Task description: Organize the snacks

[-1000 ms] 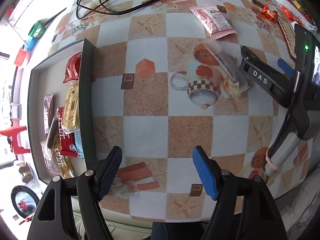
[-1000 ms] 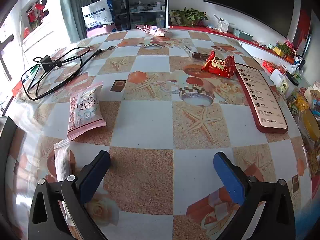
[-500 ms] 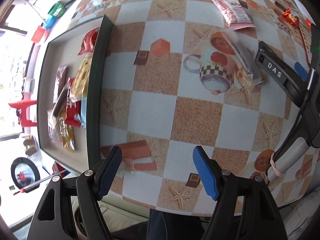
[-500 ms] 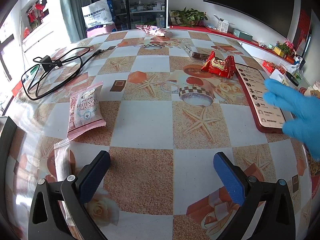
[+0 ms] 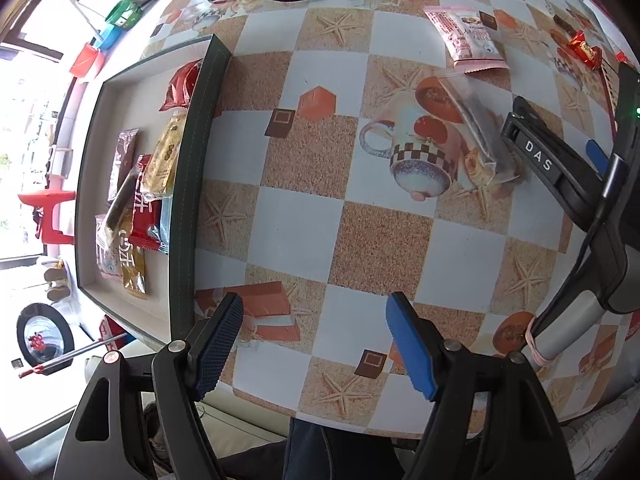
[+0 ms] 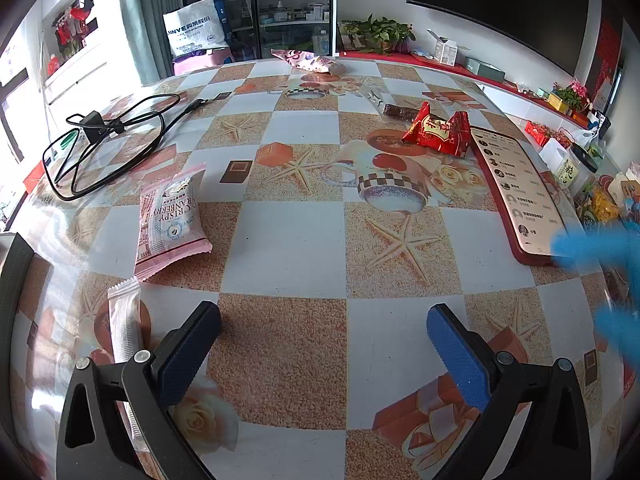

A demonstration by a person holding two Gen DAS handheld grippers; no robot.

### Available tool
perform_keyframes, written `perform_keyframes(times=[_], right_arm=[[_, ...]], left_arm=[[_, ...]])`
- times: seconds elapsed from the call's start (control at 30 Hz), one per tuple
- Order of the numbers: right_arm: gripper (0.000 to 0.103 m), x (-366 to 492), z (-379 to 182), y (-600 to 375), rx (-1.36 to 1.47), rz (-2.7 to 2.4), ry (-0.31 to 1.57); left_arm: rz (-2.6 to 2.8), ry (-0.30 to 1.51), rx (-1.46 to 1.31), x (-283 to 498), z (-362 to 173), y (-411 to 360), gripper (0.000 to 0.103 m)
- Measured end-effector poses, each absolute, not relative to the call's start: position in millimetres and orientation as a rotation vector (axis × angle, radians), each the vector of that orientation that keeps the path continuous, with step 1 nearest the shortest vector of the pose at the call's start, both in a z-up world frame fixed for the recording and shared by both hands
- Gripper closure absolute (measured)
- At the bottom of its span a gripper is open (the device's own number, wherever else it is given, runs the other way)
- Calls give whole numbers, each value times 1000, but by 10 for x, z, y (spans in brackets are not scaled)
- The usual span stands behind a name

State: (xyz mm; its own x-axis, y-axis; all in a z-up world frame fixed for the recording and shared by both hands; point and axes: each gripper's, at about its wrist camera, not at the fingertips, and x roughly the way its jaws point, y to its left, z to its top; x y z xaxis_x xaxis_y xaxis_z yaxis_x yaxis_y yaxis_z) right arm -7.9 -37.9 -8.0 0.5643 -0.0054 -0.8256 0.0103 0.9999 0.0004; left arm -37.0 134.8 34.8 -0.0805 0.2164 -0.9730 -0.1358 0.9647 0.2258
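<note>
Both claws stand spread and empty above the table (image 6: 288,240). The left claw (image 5: 314,344) hangs beside the tray (image 5: 188,184) that already holds several snacks. The right claw (image 6: 324,356) sits nearest the clear stick pack (image 6: 124,324), with the pink cranberry packet (image 6: 170,216) just beyond. Best approach, I judge: straddle the stick pack across its narrow width, press low, pinch mid-length, then carry it to the tray.

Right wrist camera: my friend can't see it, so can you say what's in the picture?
An open, empty claw hovers over a checkered table with snacks lying loose: a pink cranberry packet, a white stick packet and a red candy wrapper. A phone lies to the right, near a blurry blue-gloved hand.
</note>
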Motion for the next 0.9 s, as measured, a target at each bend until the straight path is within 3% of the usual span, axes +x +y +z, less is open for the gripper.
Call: perform_keyframes(times=[0.9], right_arm=[[0, -77, -77, -371, 6, -9, 971]], left_arm=[[300, 1663, 59, -437, 254, 1355, 25]])
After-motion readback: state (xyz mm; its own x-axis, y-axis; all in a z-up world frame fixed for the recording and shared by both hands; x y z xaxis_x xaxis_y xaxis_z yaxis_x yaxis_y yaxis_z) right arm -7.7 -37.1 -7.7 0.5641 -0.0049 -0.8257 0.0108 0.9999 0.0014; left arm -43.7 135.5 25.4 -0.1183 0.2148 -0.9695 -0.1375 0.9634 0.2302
